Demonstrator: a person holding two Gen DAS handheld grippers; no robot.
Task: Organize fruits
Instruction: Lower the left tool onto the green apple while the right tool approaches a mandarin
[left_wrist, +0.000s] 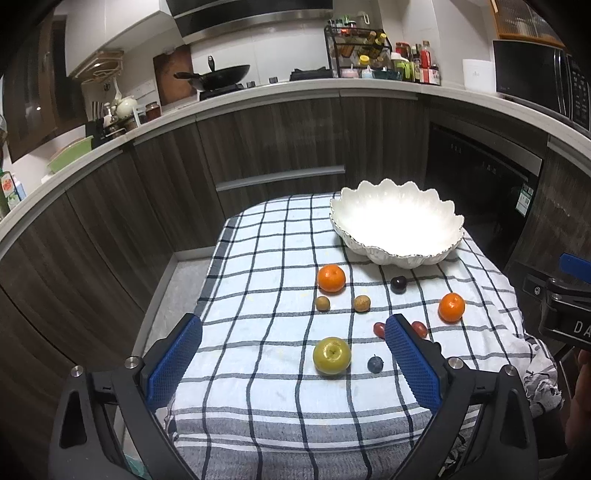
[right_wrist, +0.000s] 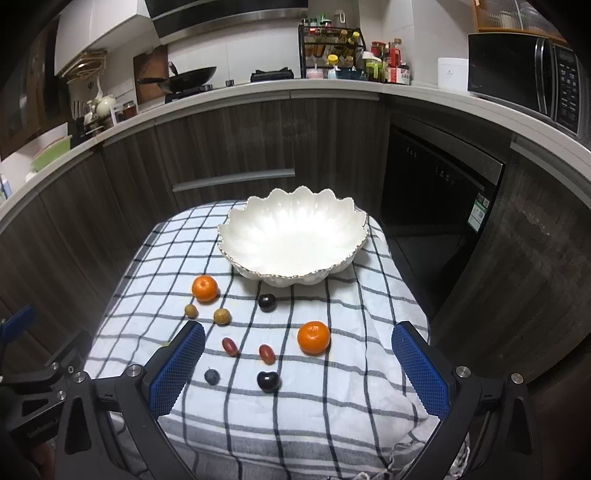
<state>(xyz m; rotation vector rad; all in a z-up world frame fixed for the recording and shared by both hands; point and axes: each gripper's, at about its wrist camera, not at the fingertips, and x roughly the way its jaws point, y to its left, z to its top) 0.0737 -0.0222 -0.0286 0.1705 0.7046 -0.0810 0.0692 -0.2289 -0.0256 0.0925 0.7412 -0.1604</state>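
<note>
A white scalloped bowl (left_wrist: 397, 225) (right_wrist: 293, 236) stands empty at the far end of a checked cloth (left_wrist: 258, 369). In front of it lie two oranges (left_wrist: 331, 278) (left_wrist: 451, 307) (right_wrist: 313, 337), two small brown fruits (left_wrist: 361, 303) (left_wrist: 322, 303), a dark plum (left_wrist: 398, 284) (right_wrist: 266, 302), two red grapes (right_wrist: 229, 346) (right_wrist: 266, 353), a blueberry (left_wrist: 375, 363) (right_wrist: 211, 376), another dark fruit (right_wrist: 268, 380) and a green apple (left_wrist: 331, 355). My left gripper (left_wrist: 293, 325) hangs open above the apple. My right gripper (right_wrist: 297, 332) is open above the near orange.
The cloth covers a small table with drops on the left, right and near sides. Dark wood kitchen cabinets (left_wrist: 258, 147) curve behind, with a counter holding a wok (left_wrist: 221, 75) and bottles. A microwave (right_wrist: 517, 74) sits at the right.
</note>
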